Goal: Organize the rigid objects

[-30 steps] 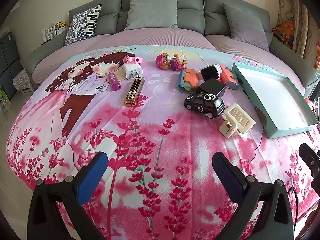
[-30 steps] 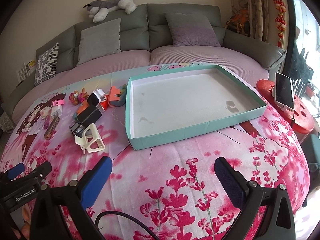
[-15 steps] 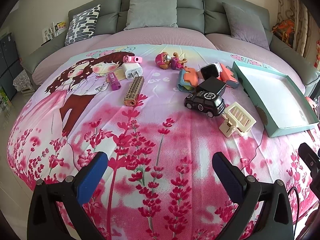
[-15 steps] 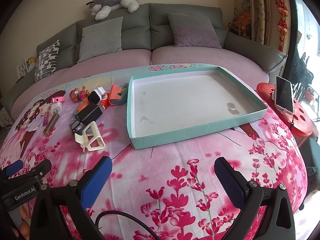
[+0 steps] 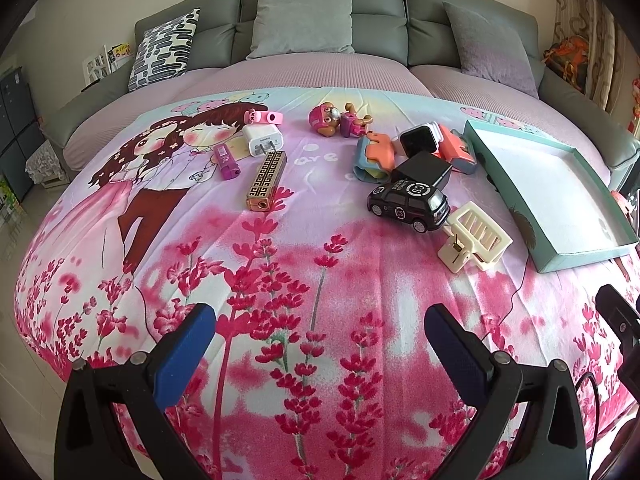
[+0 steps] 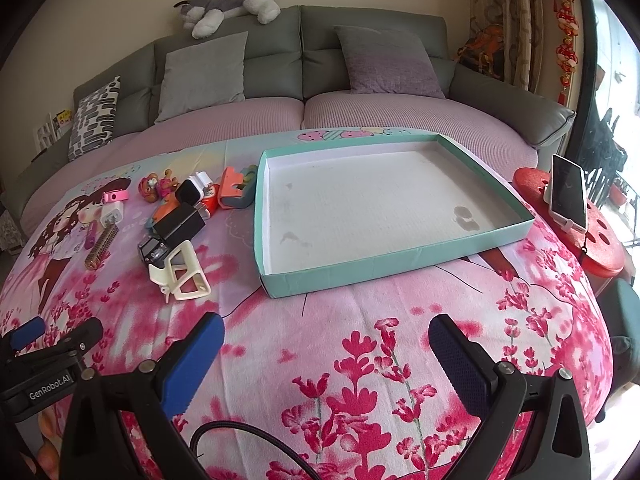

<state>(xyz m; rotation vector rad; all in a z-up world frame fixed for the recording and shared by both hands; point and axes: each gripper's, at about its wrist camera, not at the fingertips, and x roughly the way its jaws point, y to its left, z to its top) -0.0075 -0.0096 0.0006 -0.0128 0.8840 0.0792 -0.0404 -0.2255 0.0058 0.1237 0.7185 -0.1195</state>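
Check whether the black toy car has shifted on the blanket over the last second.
No. In the left wrist view the black toy car sits in the same spot against the cream clip and the teal tray; only the camera eased slightly.

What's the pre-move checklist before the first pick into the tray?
1. Left claw open, holding nothing: ok.
2. Right claw open, holding nothing: ok.
3. Teal tray has room, nothing inside but stains: ok.
4. Nearest item, cream clip, lies apart from the tray: ok. Whether it touches the black toy car behind it: cannot tell.
5. Black charger block, smartwatch and orange pieces crowd together, no free approach: not ok.
6. Harmonica lies alone on the floral sheet, free on both sides: ok.
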